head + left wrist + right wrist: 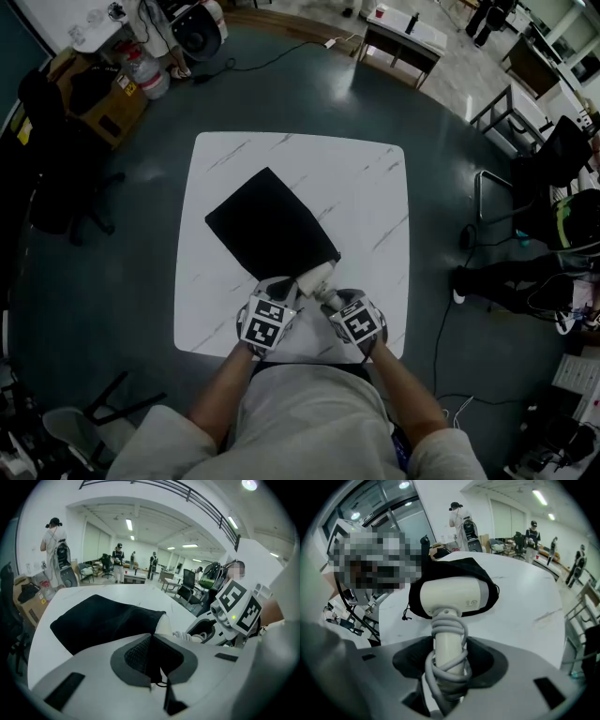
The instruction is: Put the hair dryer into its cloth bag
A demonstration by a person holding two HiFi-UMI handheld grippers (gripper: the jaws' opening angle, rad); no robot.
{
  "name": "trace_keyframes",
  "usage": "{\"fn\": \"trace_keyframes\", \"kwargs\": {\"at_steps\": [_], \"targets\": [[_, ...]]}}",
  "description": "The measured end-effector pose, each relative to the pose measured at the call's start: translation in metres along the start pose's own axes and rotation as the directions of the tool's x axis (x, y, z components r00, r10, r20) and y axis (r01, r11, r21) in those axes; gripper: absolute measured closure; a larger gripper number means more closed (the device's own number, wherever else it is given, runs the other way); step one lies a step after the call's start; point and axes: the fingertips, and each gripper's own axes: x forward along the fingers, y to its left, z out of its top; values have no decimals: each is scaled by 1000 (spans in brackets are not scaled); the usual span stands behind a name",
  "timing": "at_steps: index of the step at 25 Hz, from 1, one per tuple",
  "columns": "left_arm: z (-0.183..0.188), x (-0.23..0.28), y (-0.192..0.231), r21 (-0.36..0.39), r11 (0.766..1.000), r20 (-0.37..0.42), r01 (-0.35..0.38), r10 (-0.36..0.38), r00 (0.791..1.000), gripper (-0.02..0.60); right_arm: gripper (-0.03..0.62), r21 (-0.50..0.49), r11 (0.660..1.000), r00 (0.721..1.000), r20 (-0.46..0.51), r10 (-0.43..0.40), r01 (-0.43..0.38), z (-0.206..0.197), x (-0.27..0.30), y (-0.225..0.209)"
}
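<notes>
A black cloth bag (267, 225) lies slantwise on the white marble table (366, 187), its mouth towards me. The white hair dryer (315, 277) has its head just inside that mouth. My right gripper (331, 298) is shut on the dryer's handle (447, 644), which has its grey cord wound round it. In the right gripper view the dryer's head (450, 597) sits framed by the black bag (454, 566). My left gripper (281, 289) is shut on the bag's near edge at the mouth; in the left gripper view its jaws (152, 665) pinch black fabric and a thin cord, with the bag (103, 620) stretching beyond.
The table's front edge lies just below both grippers. A dark chair (56, 178) and a cardboard box (112, 103) stand on the floor at left. A metal frame (492, 192) and a seated person (553, 262) are at right. Several people stand far off.
</notes>
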Motion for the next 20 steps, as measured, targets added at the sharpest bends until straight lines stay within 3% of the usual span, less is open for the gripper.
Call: {"fn": "trace_keyframes", "kwargs": {"at_steps": [20], "targets": [[-10, -6, -12, -16, 999, 19, 28, -28, 999, 565, 364, 7, 1000, 1000, 29, 6, -7, 35, 18, 1]]}}
